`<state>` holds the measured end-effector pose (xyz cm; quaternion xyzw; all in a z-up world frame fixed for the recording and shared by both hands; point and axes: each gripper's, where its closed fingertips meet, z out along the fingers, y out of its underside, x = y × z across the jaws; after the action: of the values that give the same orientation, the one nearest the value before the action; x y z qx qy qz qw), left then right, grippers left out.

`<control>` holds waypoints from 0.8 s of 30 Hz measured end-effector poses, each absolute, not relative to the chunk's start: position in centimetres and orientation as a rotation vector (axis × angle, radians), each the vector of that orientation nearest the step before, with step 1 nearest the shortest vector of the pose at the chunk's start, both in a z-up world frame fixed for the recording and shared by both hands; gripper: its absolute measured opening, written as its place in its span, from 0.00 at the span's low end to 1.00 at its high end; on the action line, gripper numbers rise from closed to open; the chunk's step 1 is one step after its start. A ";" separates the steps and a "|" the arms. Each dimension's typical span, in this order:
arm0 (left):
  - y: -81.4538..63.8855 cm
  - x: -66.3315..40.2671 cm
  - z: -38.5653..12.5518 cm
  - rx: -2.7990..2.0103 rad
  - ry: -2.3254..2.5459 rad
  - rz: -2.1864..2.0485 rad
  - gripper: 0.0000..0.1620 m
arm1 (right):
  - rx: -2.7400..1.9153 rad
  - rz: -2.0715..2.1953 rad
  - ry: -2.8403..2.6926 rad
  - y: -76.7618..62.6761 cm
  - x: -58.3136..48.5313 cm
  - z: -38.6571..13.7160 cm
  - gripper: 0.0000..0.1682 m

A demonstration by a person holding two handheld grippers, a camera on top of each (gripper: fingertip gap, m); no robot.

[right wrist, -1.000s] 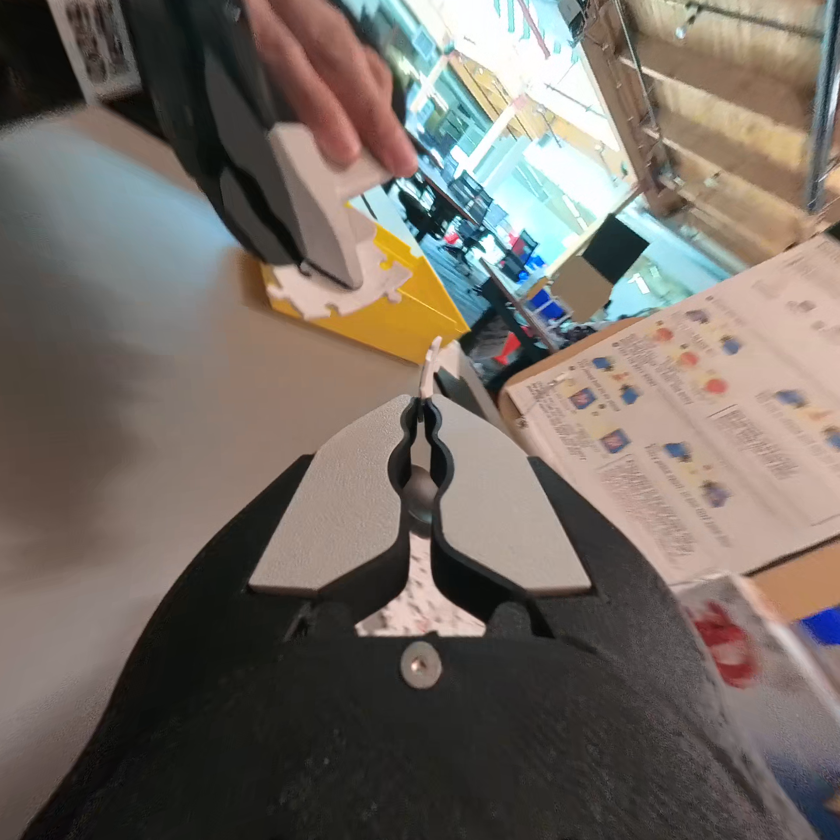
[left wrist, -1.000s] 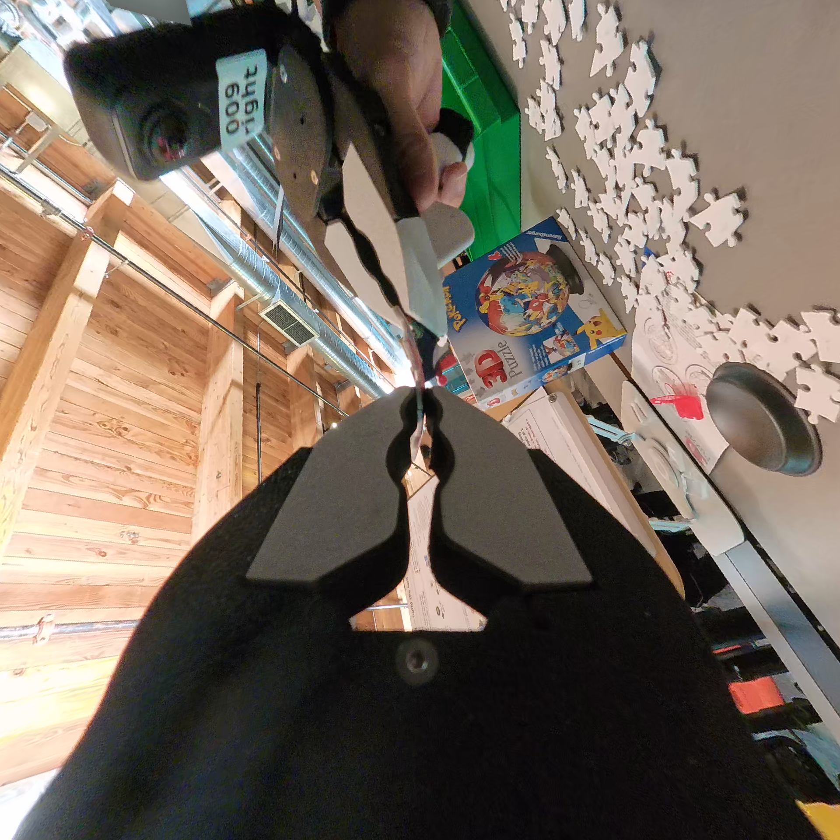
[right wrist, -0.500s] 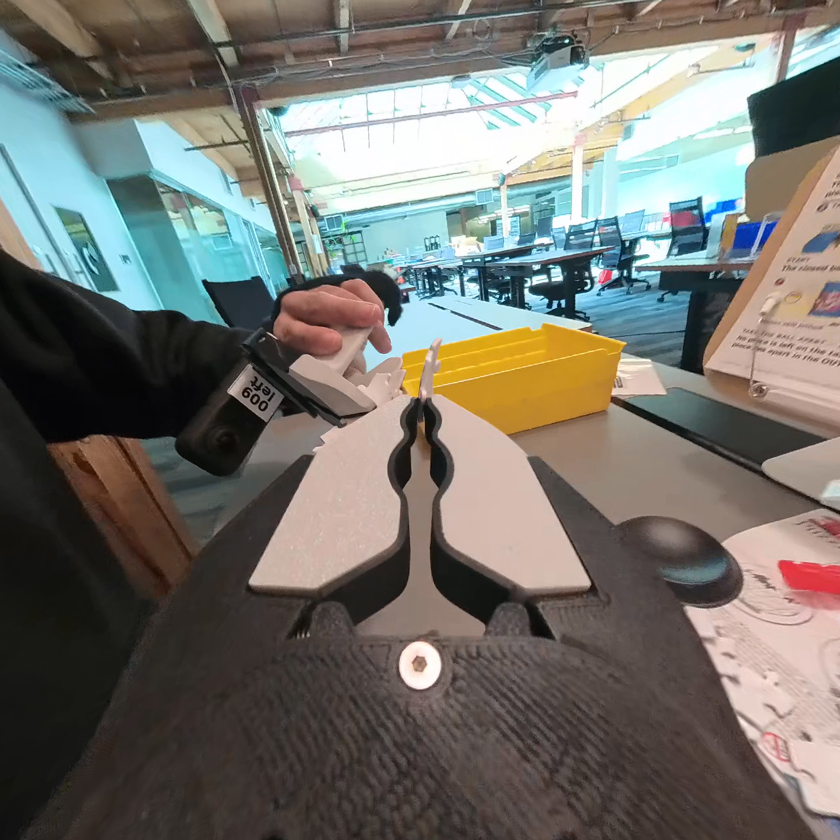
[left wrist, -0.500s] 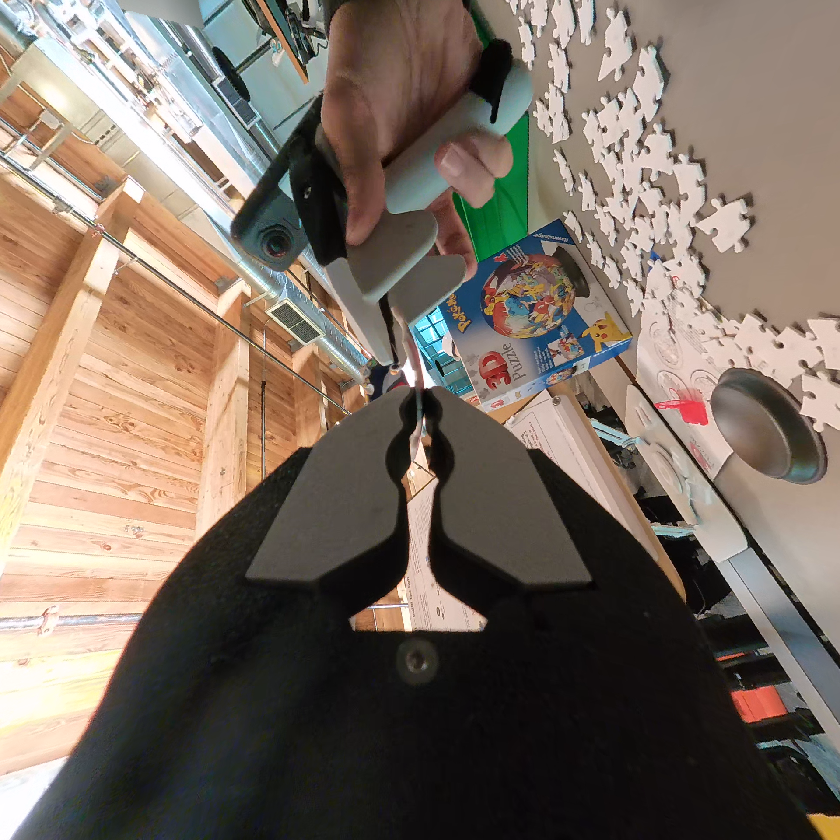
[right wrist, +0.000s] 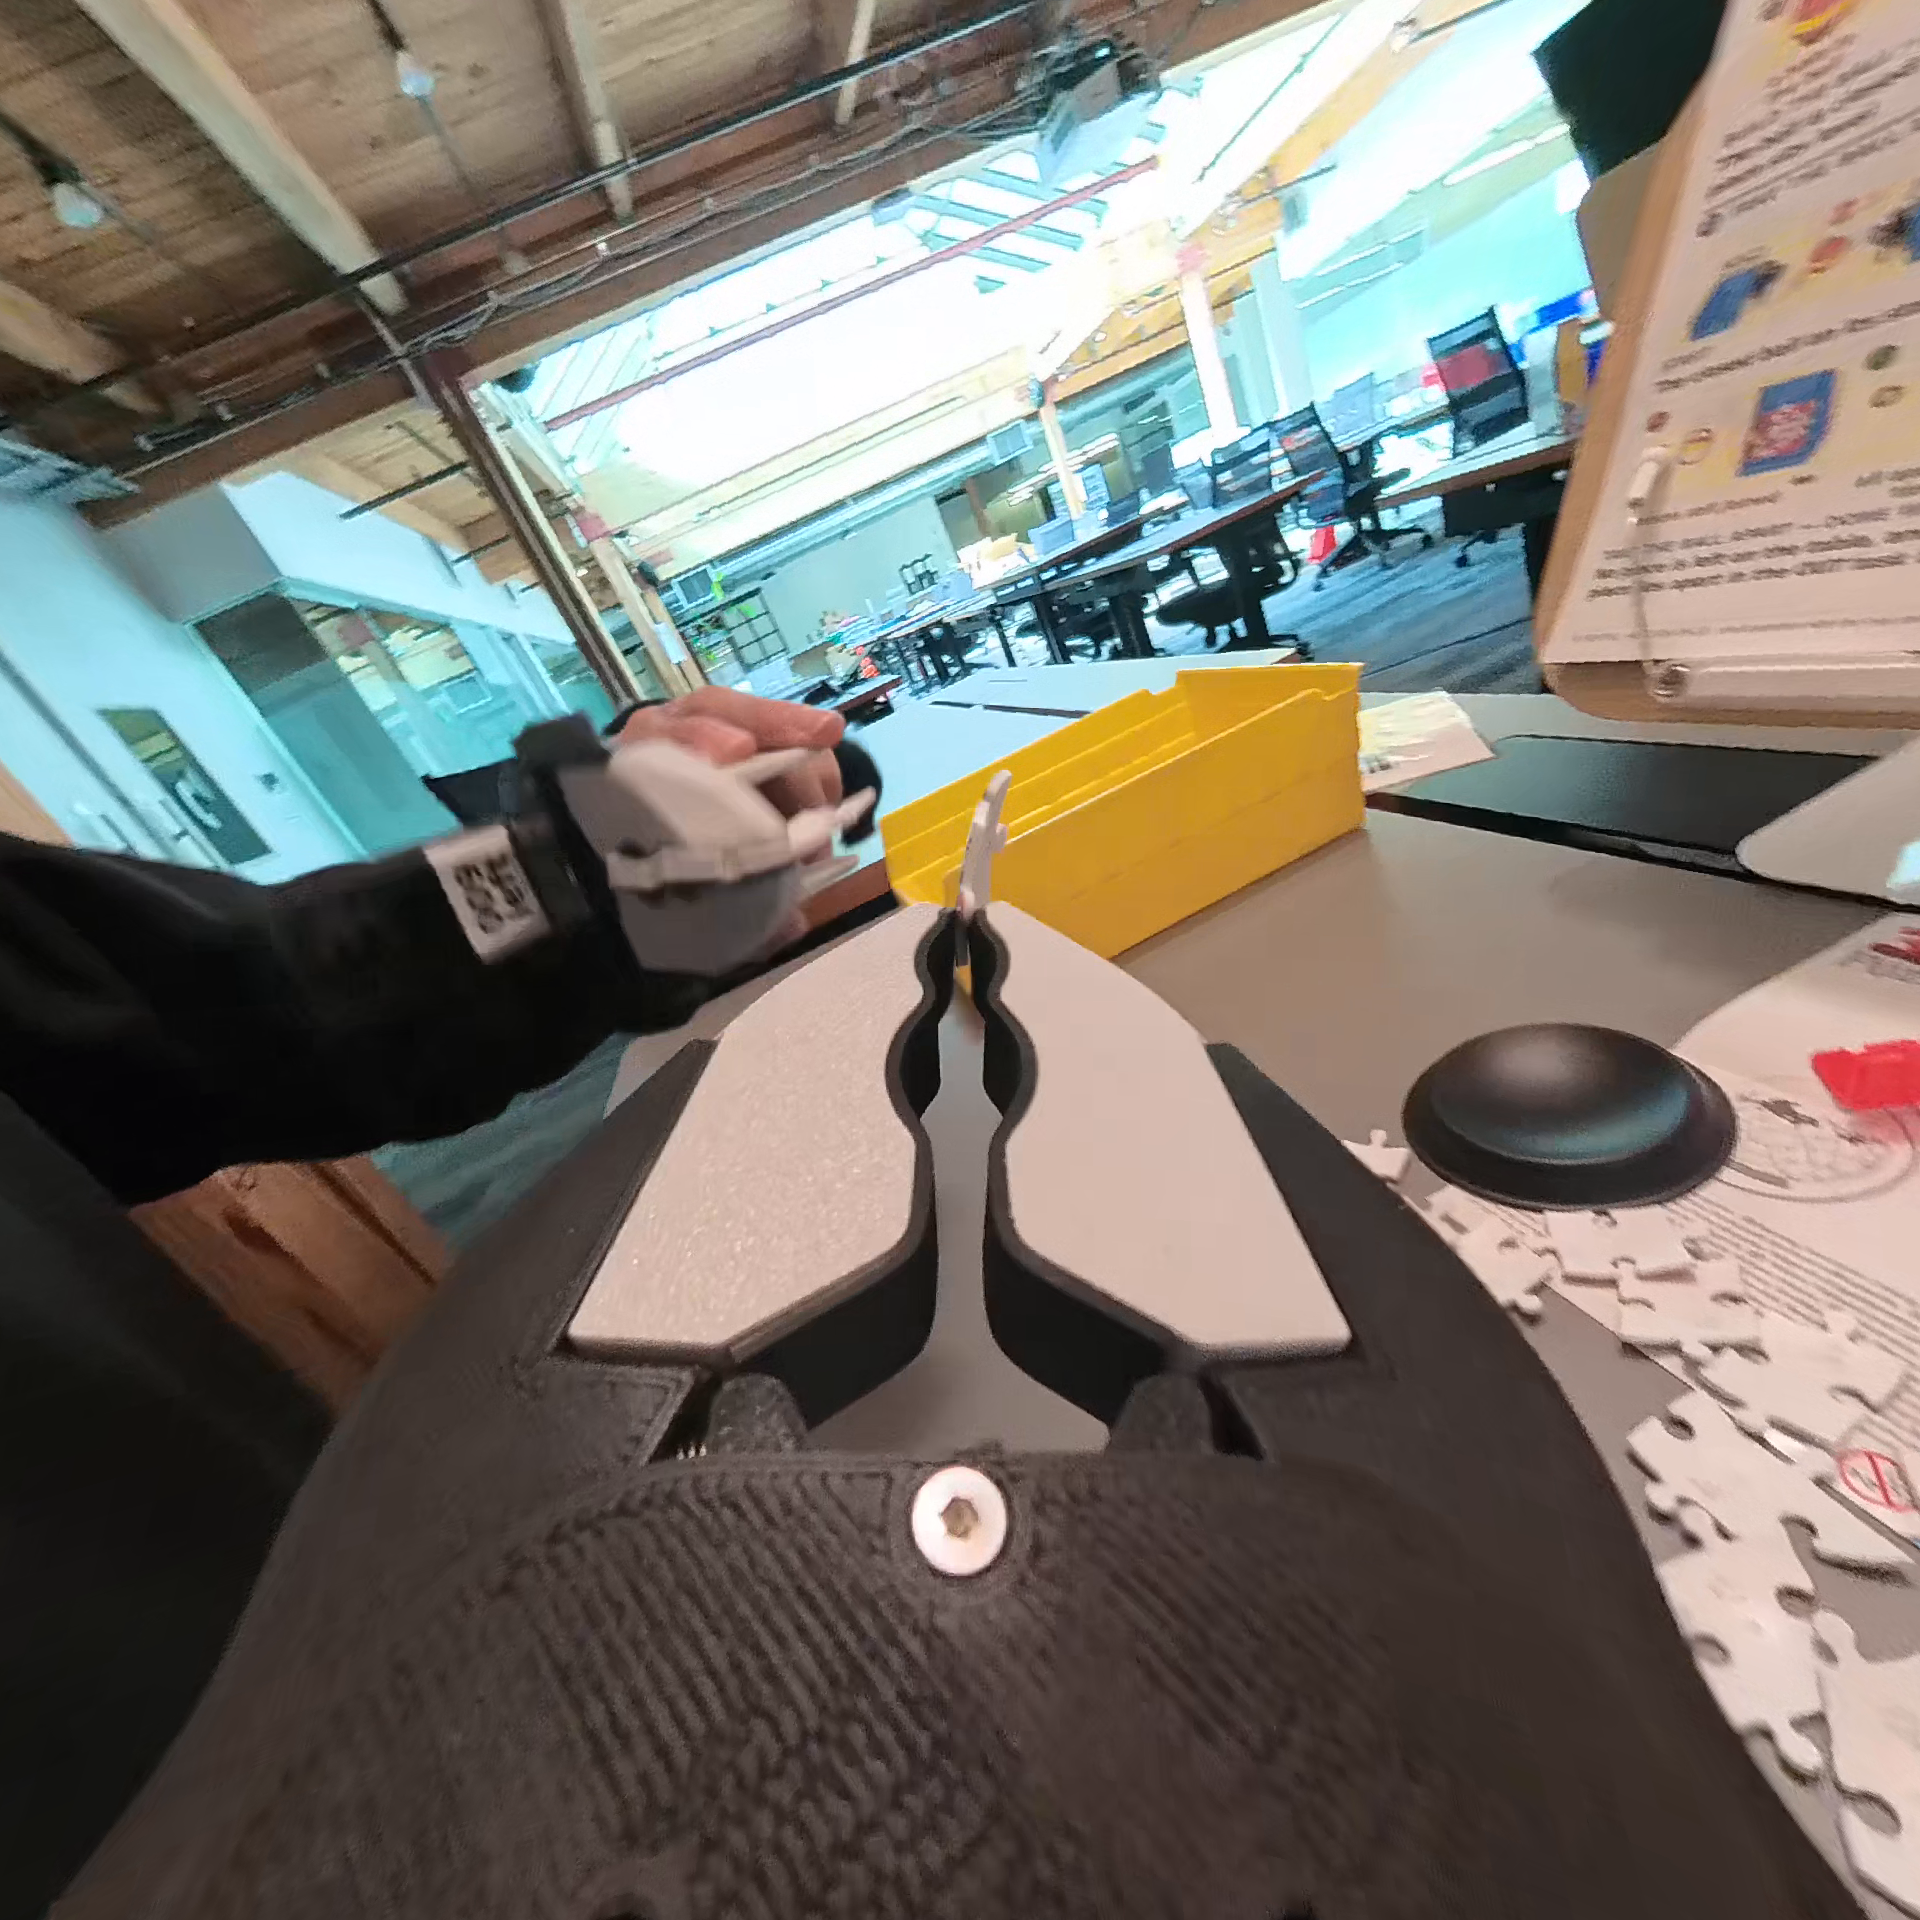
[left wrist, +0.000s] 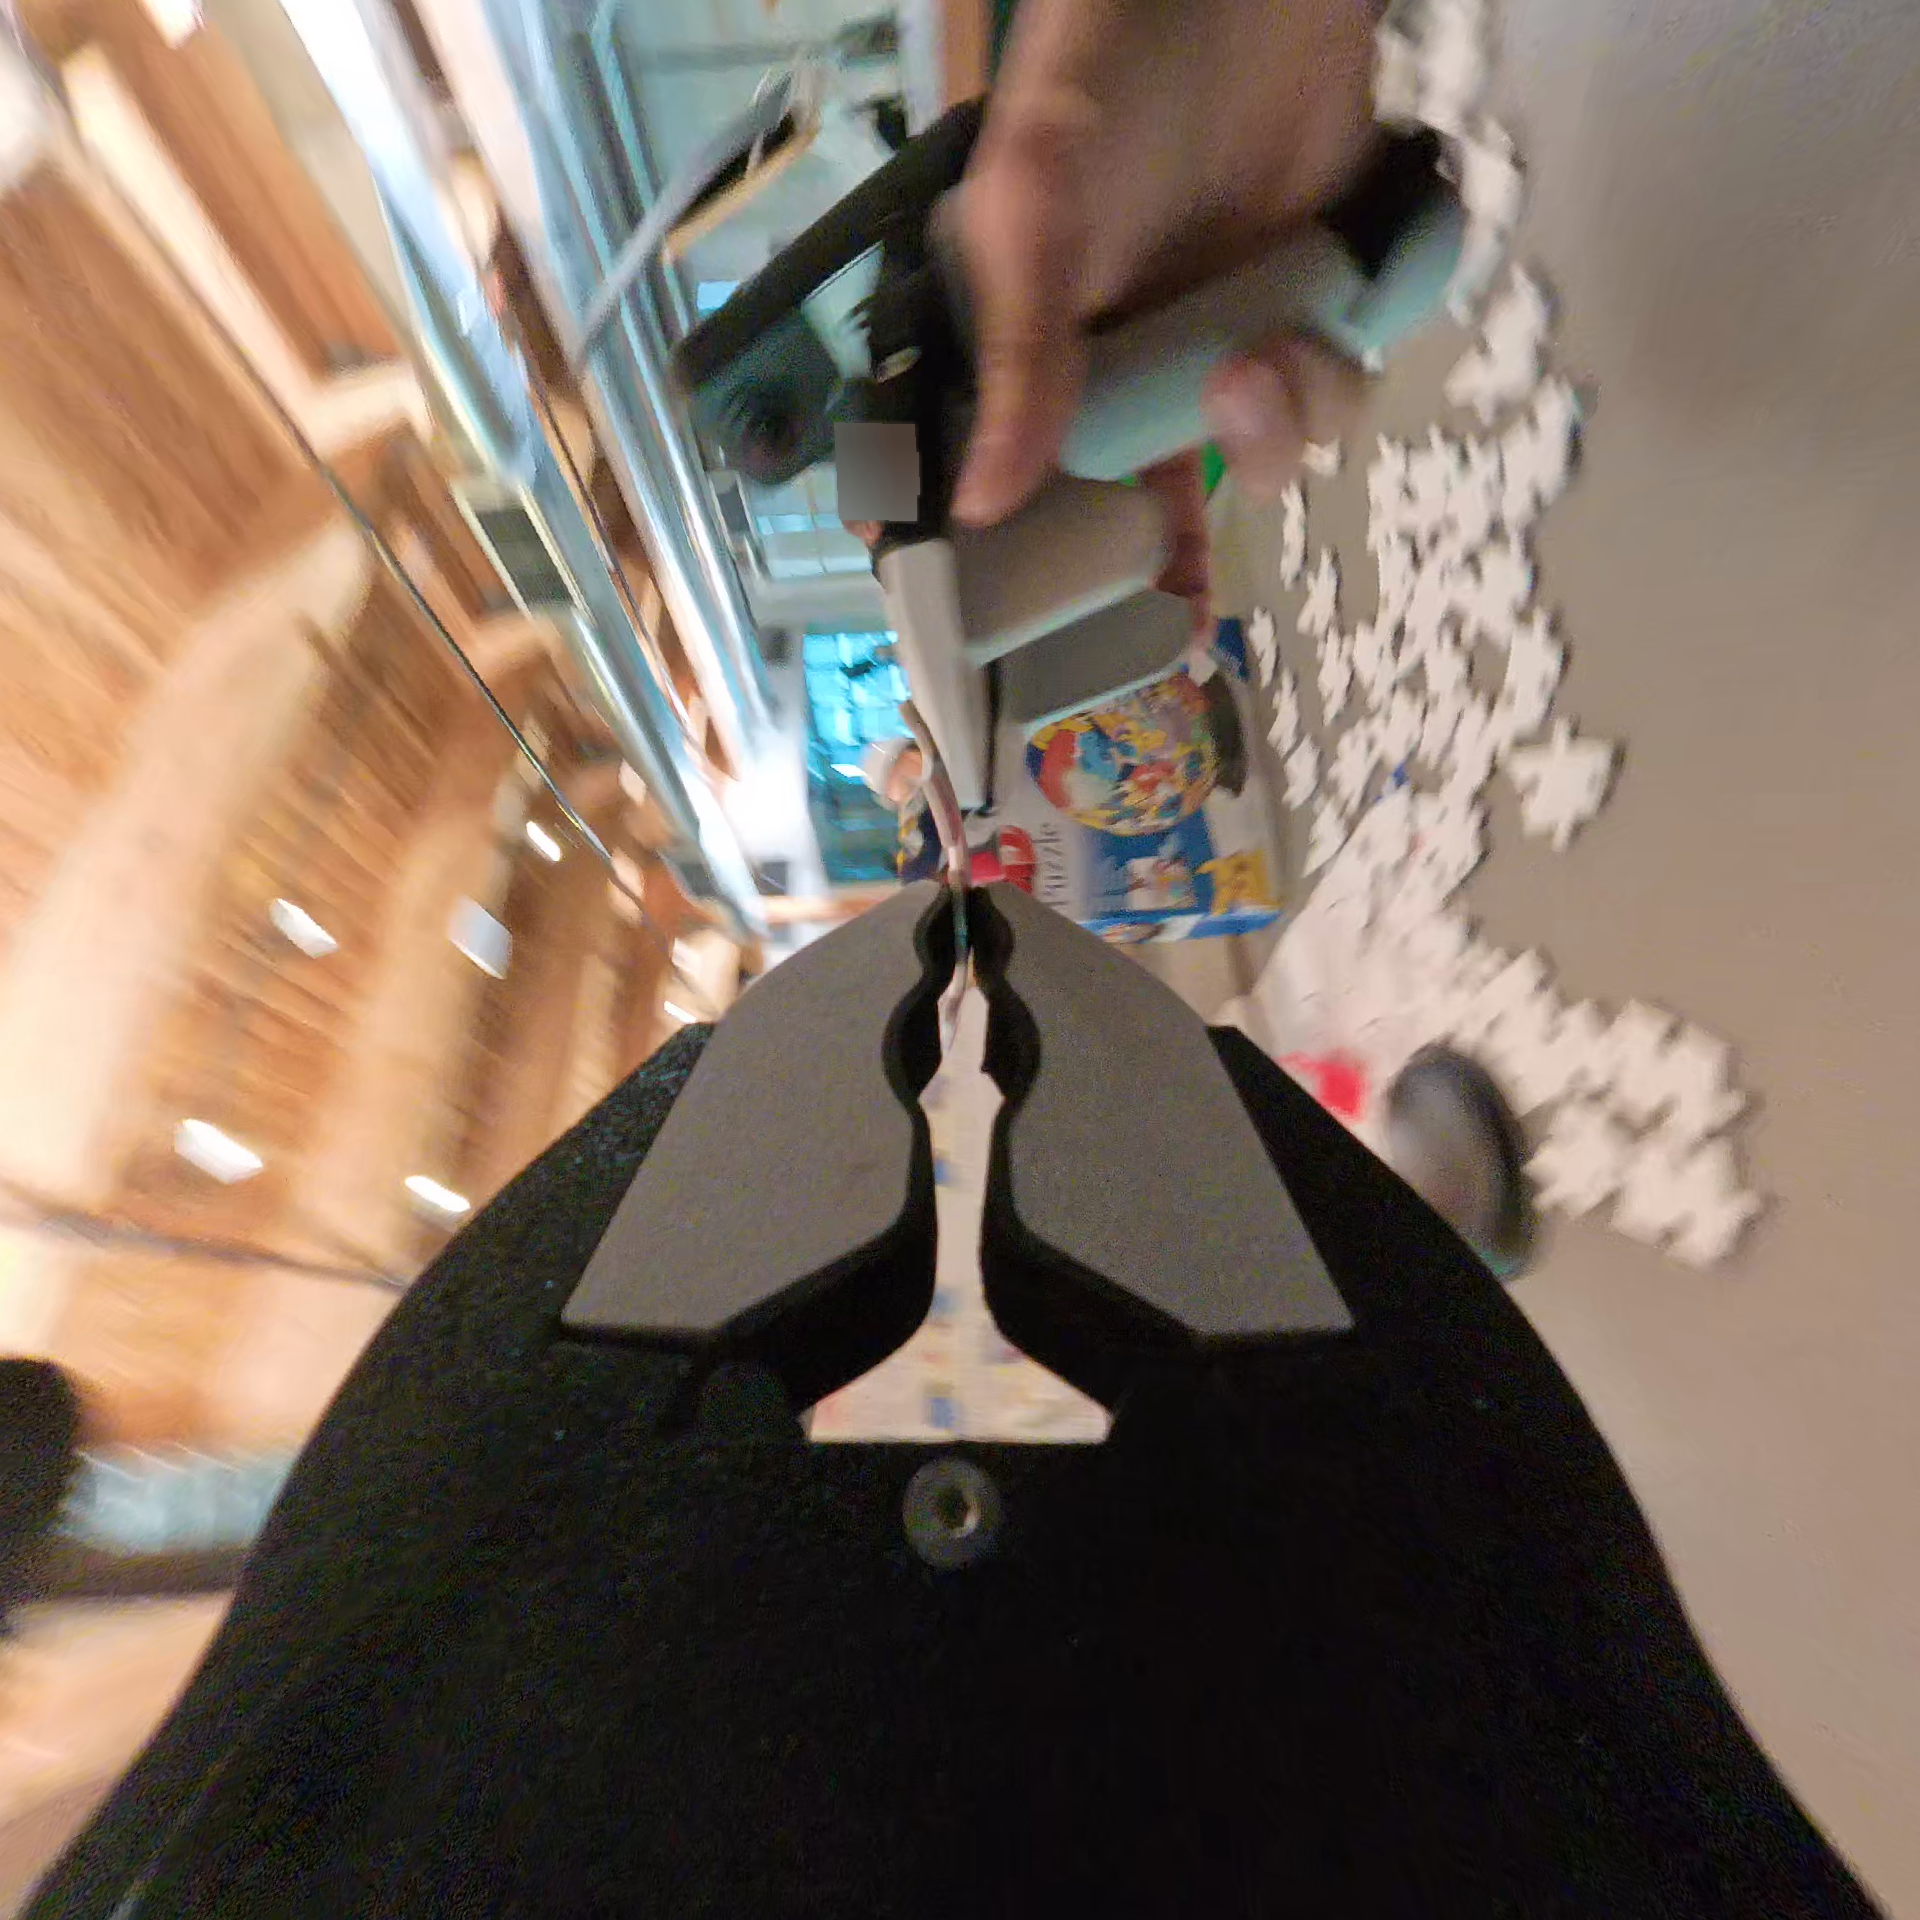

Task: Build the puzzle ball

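Left gripper clenched on a thin curved puzzle piece held edge-on at its tips, up off the grey table. Right gripper clamped on a white puzzle piece, also edge-on, above the table near a yellow plastic bin. Loose white puzzle pieces lie scattered on the table beside the blue puzzle box and a black dome-shaped stand. Left view blurred.

Left tongs pinch a thin puzzle piece.
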<state>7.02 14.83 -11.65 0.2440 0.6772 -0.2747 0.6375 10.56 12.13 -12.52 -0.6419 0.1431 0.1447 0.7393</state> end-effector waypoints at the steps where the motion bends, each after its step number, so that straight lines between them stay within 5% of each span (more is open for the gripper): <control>1: 15.4 7.8 -10.9 0.350 1.621 -0.787 0.01 | -1.402 0.312 0.339 11.9 11.0 -12.7 0.01; 6: 17.8 9.6 -7.4 -0.660 1.687 -1.932 0.01 | -1.329 0.384 0.418 11.4 11.8 -13.0 0.01; 10: 19.3 9.5 -6.3 -1.003 1.433 -2.512 0.01 | -1.338 0.413 0.416 11.7 11.3 -13.6 0.01; 24: 18.4 8.3 -7.6 -1.220 1.281 -2.903 0.01 | -1.700 0.408 0.450 13.6 10.6 -20.7 0.05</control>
<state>8.32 18.40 -7.60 -0.3560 0.3737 -0.8469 -0.1284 10.56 13.61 -20.69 -0.7392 0.1958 0.1775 0.6194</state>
